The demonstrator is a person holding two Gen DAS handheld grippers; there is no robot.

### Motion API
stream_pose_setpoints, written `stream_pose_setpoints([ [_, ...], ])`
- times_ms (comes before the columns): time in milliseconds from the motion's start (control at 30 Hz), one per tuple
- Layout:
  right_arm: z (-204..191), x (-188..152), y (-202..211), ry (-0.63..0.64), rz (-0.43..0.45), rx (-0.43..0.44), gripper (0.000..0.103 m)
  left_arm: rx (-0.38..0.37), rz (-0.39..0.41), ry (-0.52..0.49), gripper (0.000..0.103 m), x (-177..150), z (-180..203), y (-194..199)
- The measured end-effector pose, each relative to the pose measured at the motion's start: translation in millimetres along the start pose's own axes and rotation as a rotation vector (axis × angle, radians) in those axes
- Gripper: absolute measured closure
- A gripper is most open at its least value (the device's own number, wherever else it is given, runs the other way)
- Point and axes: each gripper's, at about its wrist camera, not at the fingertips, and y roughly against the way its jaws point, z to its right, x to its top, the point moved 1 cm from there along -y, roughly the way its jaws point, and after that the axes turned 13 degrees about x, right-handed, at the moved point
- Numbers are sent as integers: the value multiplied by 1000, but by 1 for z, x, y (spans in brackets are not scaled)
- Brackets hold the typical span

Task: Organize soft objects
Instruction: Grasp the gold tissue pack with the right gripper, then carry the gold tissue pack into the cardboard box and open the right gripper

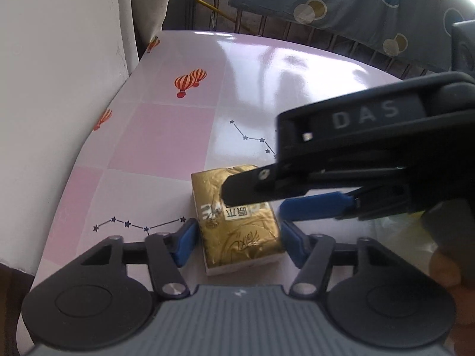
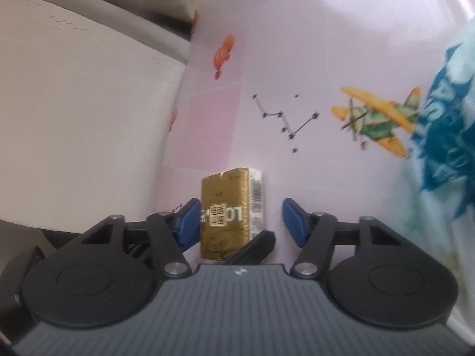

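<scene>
we saw a small gold tissue pack (image 1: 237, 219) lying flat on the pink tabletop (image 1: 166, 136), and we used that pack as our landmark.

the left tool (image 1: 239, 241) had a blue pad on each side of the pack. the pads sat right at its two long sides, but we could not tell if they pressed on it or only stood just beside it. we think they were put there to hold the soft pack by its narrow sides, so it would not slip or get crushed.

the right tool (image 2: 239, 222) came in over the pack from the side. in its own view one blue pad was against the pack and the other stood apart with a clear gap, so this tool was spread and was not pinching. we think both tools came together at the pack so one could steady it while the other got a hold.

the left view showed the right tool from outside, with one dark finger (image 1: 246, 188) lying over the top of the pack. it also showed a spotted blue cloth (image 1: 356, 3) far behind the pack.

the right view showed things the left view did not: the striped code on the pack's white side, a plane picture (image 2: 377, 121) beyond the pack, and a blue and white bag (image 2: 445, 136) well apart from it.
</scene>
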Motion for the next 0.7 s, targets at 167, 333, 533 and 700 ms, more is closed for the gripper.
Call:
stream_pose_setpoints([
  [167,-10,-4,-2,14,-14,-10,53,-15,-4,1,44,-1,2,10],
  [333,-23,-14,16,33,-11,11,56,-11,39,-12,44,-4,6,40],
  [533,-53,-30,69,103,45,41,56,-17,139,-50,44,-4,27,100],
  [700,-65,-47,140,140,136,78,56,-49,231,-110,44,-5,65,159],
])
